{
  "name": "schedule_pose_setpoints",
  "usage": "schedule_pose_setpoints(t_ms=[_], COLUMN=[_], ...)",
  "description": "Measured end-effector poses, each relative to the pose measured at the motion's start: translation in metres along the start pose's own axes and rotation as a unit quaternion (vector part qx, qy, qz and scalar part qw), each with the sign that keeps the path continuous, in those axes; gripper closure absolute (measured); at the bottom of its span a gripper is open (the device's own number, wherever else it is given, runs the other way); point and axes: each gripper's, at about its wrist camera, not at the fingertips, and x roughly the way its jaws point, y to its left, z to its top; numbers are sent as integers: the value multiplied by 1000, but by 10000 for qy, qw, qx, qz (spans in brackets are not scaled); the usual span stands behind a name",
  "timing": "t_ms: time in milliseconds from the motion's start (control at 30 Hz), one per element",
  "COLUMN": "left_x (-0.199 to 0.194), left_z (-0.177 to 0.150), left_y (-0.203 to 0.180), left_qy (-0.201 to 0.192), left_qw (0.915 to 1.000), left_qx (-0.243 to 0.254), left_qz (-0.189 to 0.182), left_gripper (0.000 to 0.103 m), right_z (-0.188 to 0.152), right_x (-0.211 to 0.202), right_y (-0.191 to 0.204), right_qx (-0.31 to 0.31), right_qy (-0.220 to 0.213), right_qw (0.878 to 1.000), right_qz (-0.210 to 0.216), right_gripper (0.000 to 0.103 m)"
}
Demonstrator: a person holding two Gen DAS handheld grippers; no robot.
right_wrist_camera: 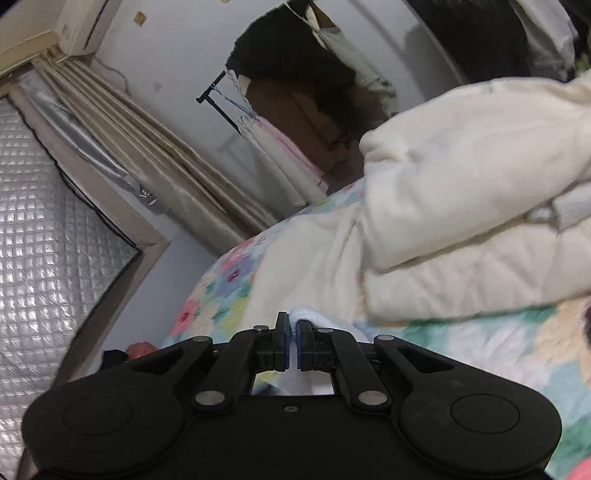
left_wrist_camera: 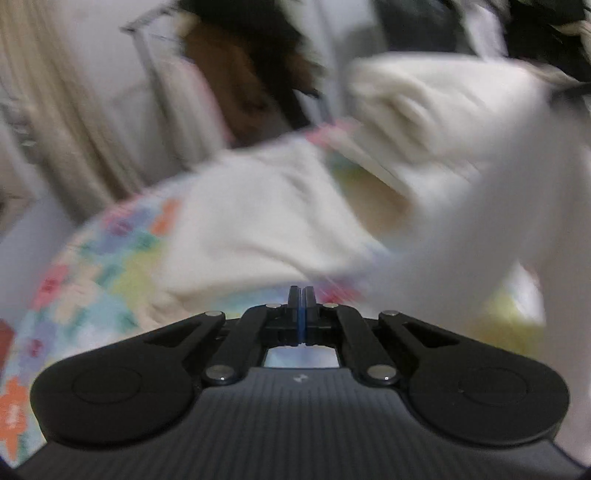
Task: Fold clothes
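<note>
A cream fleece garment [right_wrist_camera: 461,184] lies bunched on a floral bedspread [right_wrist_camera: 480,350], with one thick part folded over the rest. My right gripper [right_wrist_camera: 293,323] is shut on a white edge of that cloth [right_wrist_camera: 301,314], which bulges between the blue pads. The left wrist view is motion-blurred. In it, the same cream garment [left_wrist_camera: 251,221] spreads over the bedspread [left_wrist_camera: 92,277]. A pale blurred sweep of fabric [left_wrist_camera: 498,221] crosses the right side. My left gripper [left_wrist_camera: 301,295] has its fingers pressed together, with no cloth visible between them.
Beige curtains [right_wrist_camera: 155,147] and a silver quilted window cover [right_wrist_camera: 44,221] stand to the left, with an air conditioner [right_wrist_camera: 77,33] above. Behind the bed is a clothes rack [right_wrist_camera: 221,96] with dark and pale hanging garments. The bed's edge drops off at the left.
</note>
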Motion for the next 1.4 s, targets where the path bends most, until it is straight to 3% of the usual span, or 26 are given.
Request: schedule_pose_setpoints(t_ms=[33, 167, 200, 233, 300, 367, 500, 600, 667, 800, 867, 967, 1067, 1100, 1133, 1167, 1200, 1300, 1333, 1367, 1400], left_x=[-1, 10, 13, 15, 21, 26, 27, 25, 23, 20, 18, 24, 41, 45, 46, 47, 51, 51, 51, 51, 50], left_z=[9, -3, -6, -9, -15, -21, -32, -40, -45, -55, -54, -48, -47, -49, -50, -48, -45, -32, -24, -15, -2], left_y=[8, 8, 7, 7, 6, 5, -13, -31, -43, -67, -82, -106, -122, -125, -124, -122, -120, -101, -91, -78, -60], left_qy=[-147, 58, 113, 169, 279, 390, 396, 339, 300, 222, -35, -65, 179, 147, 80, 102, 216, -184, -324, -409, -480], left_qw=[9997, 9995, 9991, 9985, 9968, 9944, 9905, 9849, 9796, 9647, 9626, 9613, 9534, 9495, 9479, 9488, 9520, 9590, 9615, 9665, 9735], left_qx=[-118, -157, -165, -172, -187, -201, 292, 806, 1148, 1826, 2204, 2542, 2867, 3001, 3040, 3011, 2938, 2827, 2718, 2494, 2143], left_qz=[181, -261, -378, -495, -728, -961, -1288, -1491, -1623, -1882, -1575, -1060, -923, -908, -944, -951, -833, -1, 245, 443, 632], left_gripper=[103, 100, 98, 97, 84, 52, 47, 36, 30, 29, 29, 29, 27, 30, 50, 102, 100, 103, 103, 103, 103], right_z=[0, -6, -8, -11, -15, -21, -34, -41, -47, -58, -64, -71, -73, -73, -73, -74, -77, -87, -89, -90, -89], right_x=[2, 6, 4, 2, 0, -4, -22, -28, -28, -18, -11, 2, 11, 14, 17, 21, 25, 37, 38, 39, 38], right_y=[-3, -19, -27, -37, -59, -76, -104, -108, -103, -95, -92, -91, -91, -92, -93, -94, -93, -83, -80, -77, -76], right_qx=[-165, -408, -390, -341, -222, -254, -53, -31, -191, -800, -1125, -1367, -1443, -1417, -1373, -1367, -1483, -2098, -2290, -2428, -2464], right_qy=[80, 481, 470, 453, 433, 501, 602, 742, 930, 1450, 1725, 1974, 1862, 1808, 1788, 1796, 1856, 1970, 1904, 1829, 1739], right_qw=[9998, 9968, 9964, 9951, 9882, 9785, 9819, 9885, 9898, 9840, 9767, 9690, 9707, 9723, 9735, 9736, 9708, 9562, 9527, 9502, 9504], right_qz=[-115, -484, -586, -808, -1452, -1985, -1797, -1318, -1058, -650, -609, -577, -477, -431, -379, -338, -348, -539, -614, -686, -756], right_gripper=[93, 90, 80, 77, 77, 75, 75, 68, 63, 62, 62, 60, 49, 45, 44, 44, 44, 45, 55, 71, 101])
